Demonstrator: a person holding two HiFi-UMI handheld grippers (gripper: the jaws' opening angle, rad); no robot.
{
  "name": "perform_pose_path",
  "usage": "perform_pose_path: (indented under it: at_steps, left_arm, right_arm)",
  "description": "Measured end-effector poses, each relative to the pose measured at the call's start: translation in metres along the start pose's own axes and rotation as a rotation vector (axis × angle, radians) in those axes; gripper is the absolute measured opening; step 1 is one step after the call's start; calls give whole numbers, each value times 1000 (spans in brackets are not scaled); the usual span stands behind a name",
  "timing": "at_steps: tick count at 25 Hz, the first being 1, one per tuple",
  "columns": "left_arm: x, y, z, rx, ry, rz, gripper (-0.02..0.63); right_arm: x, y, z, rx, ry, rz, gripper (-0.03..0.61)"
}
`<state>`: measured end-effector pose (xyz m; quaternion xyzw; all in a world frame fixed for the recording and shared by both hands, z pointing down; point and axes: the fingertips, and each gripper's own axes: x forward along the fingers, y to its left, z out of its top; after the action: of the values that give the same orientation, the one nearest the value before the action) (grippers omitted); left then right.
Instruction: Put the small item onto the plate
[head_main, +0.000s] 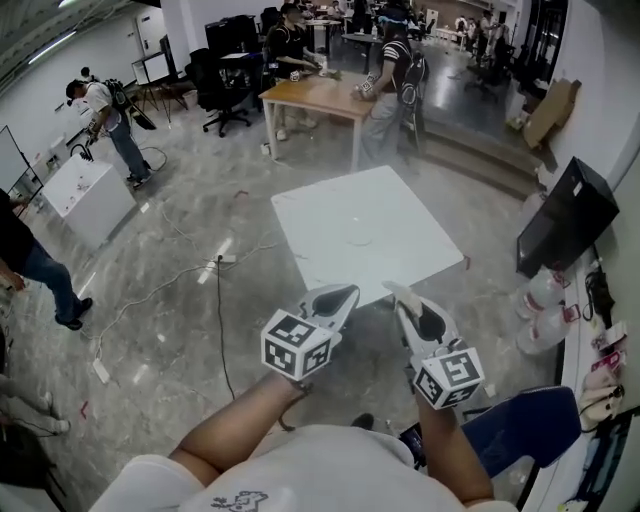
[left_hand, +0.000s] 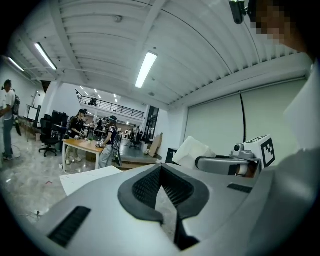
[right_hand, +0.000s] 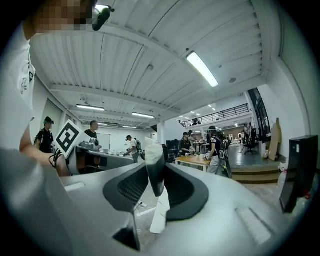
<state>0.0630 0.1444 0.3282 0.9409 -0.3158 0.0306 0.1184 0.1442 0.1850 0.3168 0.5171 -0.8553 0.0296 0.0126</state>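
A white square table (head_main: 330, 215) stands ahead on the grey floor, and a faint clear round plate (head_main: 360, 238) lies near its middle. Both grippers hover short of the table's near edge, pointing toward it. My right gripper (head_main: 408, 298) is shut on the small item (right_hand: 154, 175), a wedge with a white top and a dark body that stands up between the pads. From the head view the item shows only as a white bit at the jaw tips. My left gripper (head_main: 338, 297) is shut with nothing in it, its tips (left_hand: 160, 167) meeting.
A person stands at a wooden table (head_main: 315, 95) beyond the white one. A black office chair (head_main: 215, 85) and a white cabinet (head_main: 85, 195) are at the left. Cables (head_main: 215, 270) cross the floor. A black box (head_main: 570, 225), water bottles (head_main: 545, 300) and a blue chair (head_main: 520, 425) line the right.
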Motion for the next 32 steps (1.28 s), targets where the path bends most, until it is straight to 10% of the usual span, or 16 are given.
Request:
perform_pose_path:
  at_steps: [15, 32]
  left_arm:
    - [140, 62, 12, -25, 4, 123, 6]
    - [274, 299, 47, -43, 55, 31, 6]
  right_arm:
    - [91, -126, -13, 11, 36, 141, 97]
    - [344, -203, -28, 24, 115, 69, 97]
